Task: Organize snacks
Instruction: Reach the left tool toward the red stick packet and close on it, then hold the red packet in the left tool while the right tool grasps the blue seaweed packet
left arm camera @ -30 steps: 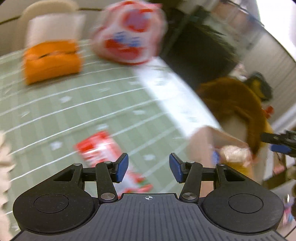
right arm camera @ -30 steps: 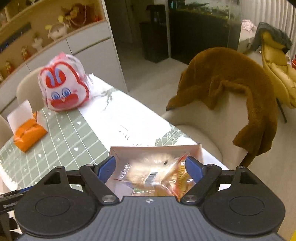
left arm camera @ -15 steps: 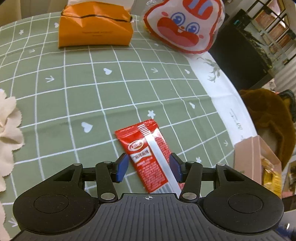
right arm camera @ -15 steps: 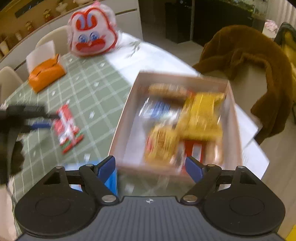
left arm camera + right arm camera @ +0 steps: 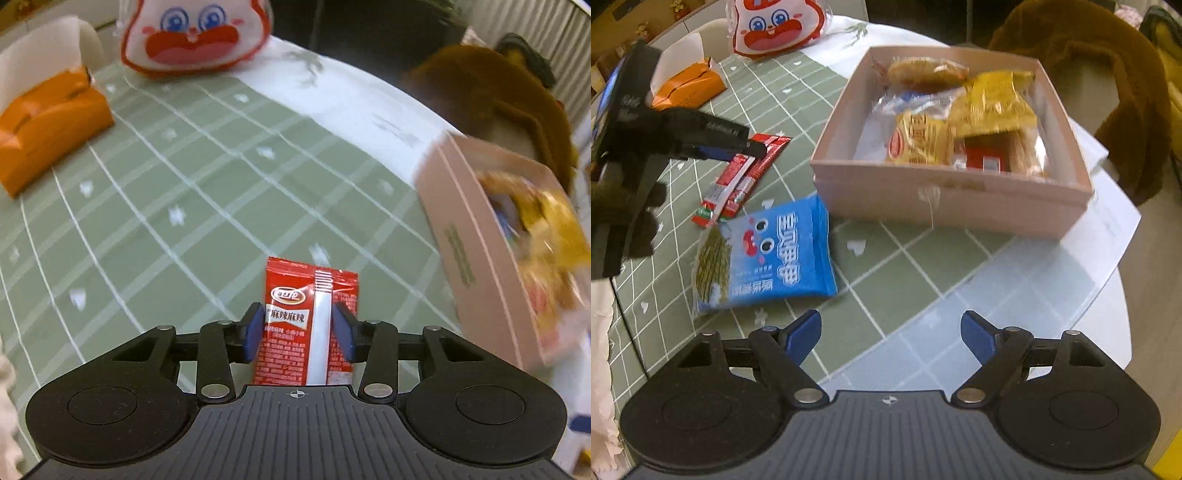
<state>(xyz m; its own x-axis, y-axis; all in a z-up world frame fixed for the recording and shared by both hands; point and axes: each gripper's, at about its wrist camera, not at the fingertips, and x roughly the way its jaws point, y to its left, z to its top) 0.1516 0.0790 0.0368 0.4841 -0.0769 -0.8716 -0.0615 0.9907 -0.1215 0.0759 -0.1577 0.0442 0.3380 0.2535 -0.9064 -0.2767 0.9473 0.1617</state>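
My left gripper [image 5: 298,330] is shut on a red snack packet [image 5: 308,317] and holds it off the green checked tablecloth [image 5: 207,192]. In the right wrist view the left gripper [image 5: 738,146] grips the same red packet [image 5: 738,177], which hangs tilted above the cloth. A pink cardboard box [image 5: 945,195] with several snacks inside stands to the right; it also shows in the left wrist view [image 5: 480,240]. A blue snack bag [image 5: 768,254] lies flat in front of the box. My right gripper [image 5: 890,334] is open and empty above the table's near edge.
An orange tissue box [image 5: 48,125] and a red-and-white bunny bag [image 5: 195,33] stand at the far side of the table. A chair draped in brown fur [image 5: 1100,59] is behind the pink box. A white sheet [image 5: 1108,206] lies under the box's right side.
My left gripper has closed on the red packet and lifted it off the cloth. My right gripper has pulled back from over the box toward the table's near edge.
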